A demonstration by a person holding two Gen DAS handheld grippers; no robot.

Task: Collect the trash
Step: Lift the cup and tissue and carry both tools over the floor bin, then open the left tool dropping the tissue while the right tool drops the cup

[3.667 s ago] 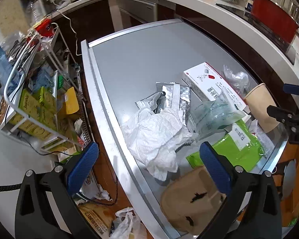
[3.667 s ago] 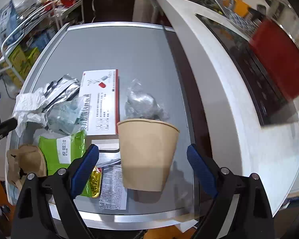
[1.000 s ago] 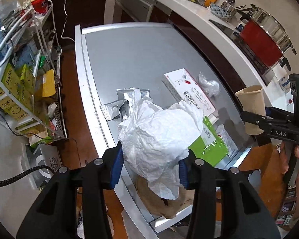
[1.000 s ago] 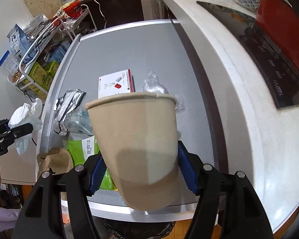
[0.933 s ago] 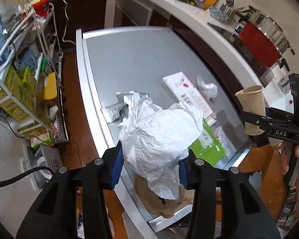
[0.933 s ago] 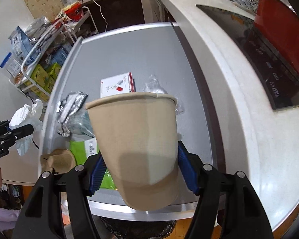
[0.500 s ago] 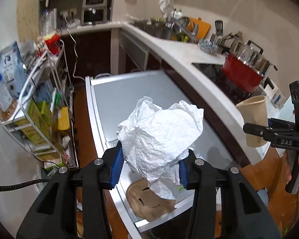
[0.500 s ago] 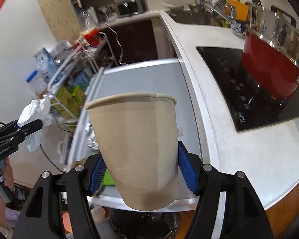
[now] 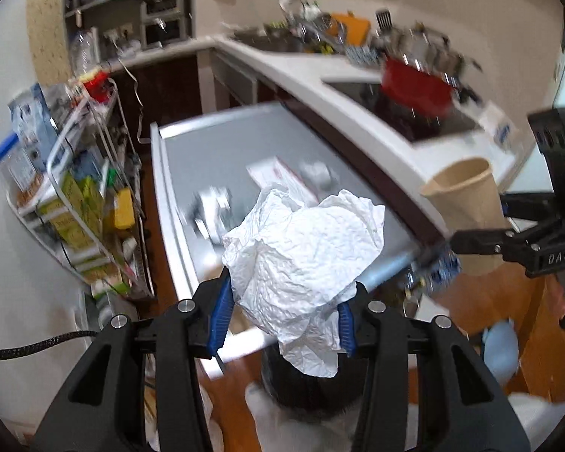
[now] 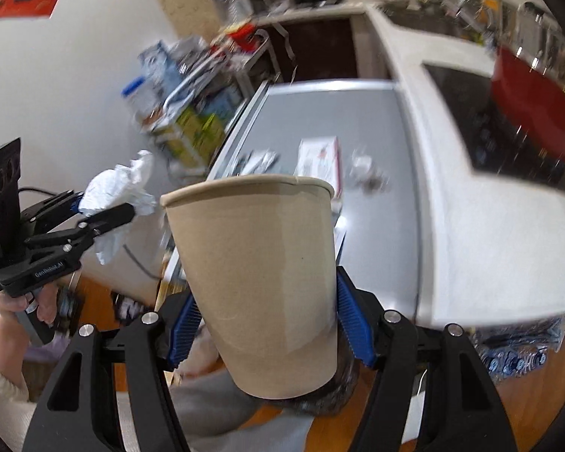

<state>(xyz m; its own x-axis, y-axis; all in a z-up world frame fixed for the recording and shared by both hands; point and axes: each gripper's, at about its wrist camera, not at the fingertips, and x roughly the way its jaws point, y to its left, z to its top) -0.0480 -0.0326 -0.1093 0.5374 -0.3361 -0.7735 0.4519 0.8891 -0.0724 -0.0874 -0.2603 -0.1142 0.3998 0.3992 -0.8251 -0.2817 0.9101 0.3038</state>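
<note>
Below, a dark bin [image 9: 305, 388] sits under the table [image 9: 222, 150] edge. The right tongs [image 10: 267, 324] pinch an upright paper cup [image 10: 260, 275]; the left tongs [image 9: 282, 312], nearer, pinch a tissue wad [image 9: 301, 252] directly above it.

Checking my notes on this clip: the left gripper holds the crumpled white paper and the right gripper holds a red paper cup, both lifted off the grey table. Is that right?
Not quite: the paper cup is plain tan, not red, as the right wrist view shows. The rest stands: the left gripper is clamped on the crumpled white paper, the right gripper holds the cup, and both are off the grey table.
</note>
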